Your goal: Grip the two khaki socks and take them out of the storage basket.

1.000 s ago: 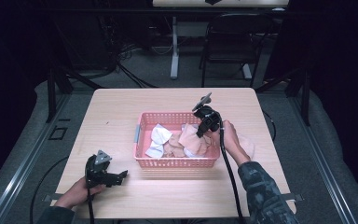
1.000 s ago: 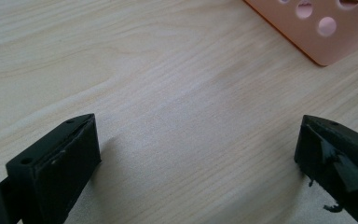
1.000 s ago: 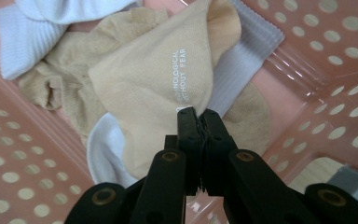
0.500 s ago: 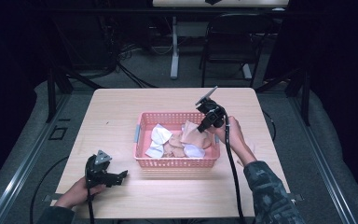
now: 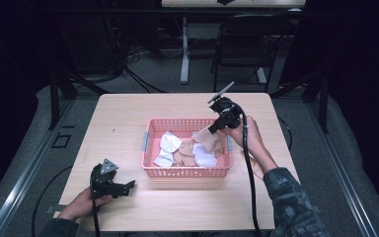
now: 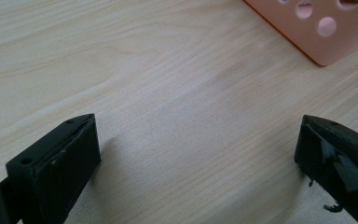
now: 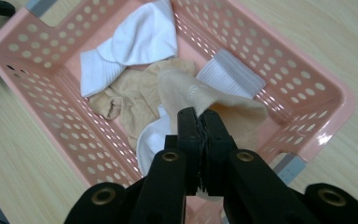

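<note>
Here, the right gripper (image 5: 212,129) hangs over the right end of the pink basket (image 5: 150,129), its jaws pressed together on a beige sock (image 5: 208,140). In the right gripper view the two black jaws meet with almost no gap between them, and the beige sock (image 7: 200,95) is pinched at its upper fold, the rest of it drooping down into the basket (image 7: 328,100) (its lower end touches the other laundry there). Under and beside it lie a white sock (image 7: 137,39) toward the far left corner, another beige sock (image 7: 133,100) in the middle, and a ribbed white sock (image 7: 230,72) against the right wall.

The left gripper (image 5: 112,185) sits low on the wooden table (image 5: 123,118), near the front left corner and well apart from the basket. In the left gripper view its jaws stand wide apart with nothing but bare table (image 6: 168,93) between them, and a corner of the basket (image 6: 317,32) shows at the upper right. A black cable (image 5: 249,187) trails from the right gripper along the person's forearm.
</note>
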### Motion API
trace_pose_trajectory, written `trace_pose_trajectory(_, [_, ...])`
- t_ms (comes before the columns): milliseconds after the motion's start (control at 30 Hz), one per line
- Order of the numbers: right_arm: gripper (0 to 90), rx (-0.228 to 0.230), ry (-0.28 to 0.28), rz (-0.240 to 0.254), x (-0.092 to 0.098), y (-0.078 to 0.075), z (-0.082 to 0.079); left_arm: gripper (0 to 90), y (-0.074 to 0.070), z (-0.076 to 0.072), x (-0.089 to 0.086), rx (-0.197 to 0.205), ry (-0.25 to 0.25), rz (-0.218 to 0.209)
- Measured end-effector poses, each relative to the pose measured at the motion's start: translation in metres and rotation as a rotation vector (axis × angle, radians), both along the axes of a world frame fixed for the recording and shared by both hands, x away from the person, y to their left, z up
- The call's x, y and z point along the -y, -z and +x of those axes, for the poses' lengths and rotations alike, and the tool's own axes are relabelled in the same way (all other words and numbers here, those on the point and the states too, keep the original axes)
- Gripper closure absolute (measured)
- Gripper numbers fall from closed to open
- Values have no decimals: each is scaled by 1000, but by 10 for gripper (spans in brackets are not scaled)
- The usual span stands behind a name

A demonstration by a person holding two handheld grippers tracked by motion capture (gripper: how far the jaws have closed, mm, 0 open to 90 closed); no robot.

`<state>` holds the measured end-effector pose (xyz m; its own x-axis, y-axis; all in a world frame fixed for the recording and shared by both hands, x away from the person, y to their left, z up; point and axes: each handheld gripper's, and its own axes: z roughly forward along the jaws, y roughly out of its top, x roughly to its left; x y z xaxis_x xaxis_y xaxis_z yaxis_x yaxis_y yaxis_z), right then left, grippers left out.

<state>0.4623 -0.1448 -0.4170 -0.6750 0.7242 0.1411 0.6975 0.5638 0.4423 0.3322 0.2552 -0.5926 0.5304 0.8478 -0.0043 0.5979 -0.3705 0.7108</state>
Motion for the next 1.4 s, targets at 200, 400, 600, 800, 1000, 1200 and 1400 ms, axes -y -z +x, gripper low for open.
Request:
trace_pose_trajectory(200, [881,27,1,23,5,-20,-4,0,0,0,0,0,0,0])
trace_pose_trajectory(400, [881,52,-17,5,8,-37,-8,0,0,0,0,-1,-1,-2])
trace_pose_trajectory(600, [881,82,-17,19,12,-54,-14,0,0,0,0,-1,-1,-2])
trace_pose_trajectory(800, [881,108,-9,8,21,-70,-21,0,0,0,0,0,0,0])
trace_pose_trajectory(1000, [881,133,6,-3,34,-82,-27,0,0,0,0,0,0,0])
trace_pose_trajectory(1200, [881,149,32,-21,52,-95,-33,0,0,0,0,0,0,0])
trace_pose_trajectory(1400, [881,173,71,-12,72,-102,-39,0,0,0,0,0,1,0])
